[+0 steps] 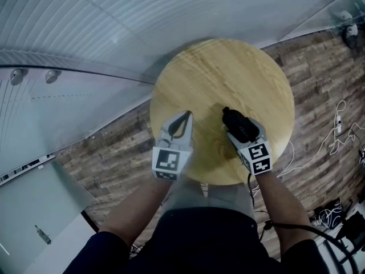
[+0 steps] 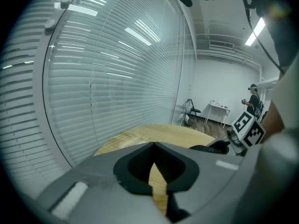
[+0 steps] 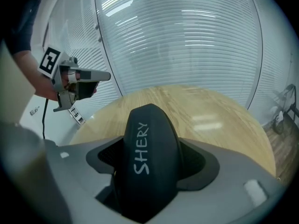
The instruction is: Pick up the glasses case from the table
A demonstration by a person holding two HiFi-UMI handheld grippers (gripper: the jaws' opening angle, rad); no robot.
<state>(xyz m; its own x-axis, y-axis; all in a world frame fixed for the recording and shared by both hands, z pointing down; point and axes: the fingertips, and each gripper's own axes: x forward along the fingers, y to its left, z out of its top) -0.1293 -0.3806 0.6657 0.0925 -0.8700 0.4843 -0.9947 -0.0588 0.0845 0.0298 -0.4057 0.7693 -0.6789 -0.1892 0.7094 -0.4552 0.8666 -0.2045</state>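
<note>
As right claw (image 1: 245, 133) grips, glasses case (image 1: 237, 123) points forward.

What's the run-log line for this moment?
right gripper: shut on glasses case | left gripper: shut, empty | table: round, wooden, beneath both | lift: cannot tell

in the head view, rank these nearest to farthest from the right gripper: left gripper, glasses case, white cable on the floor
Measured from the right gripper:
1. glasses case: clamped between its jaws, touching it.
2. left gripper: beside it on the left, over the table.
3. white cable: off to the right, down on the floor beyond the table's edge.
</note>
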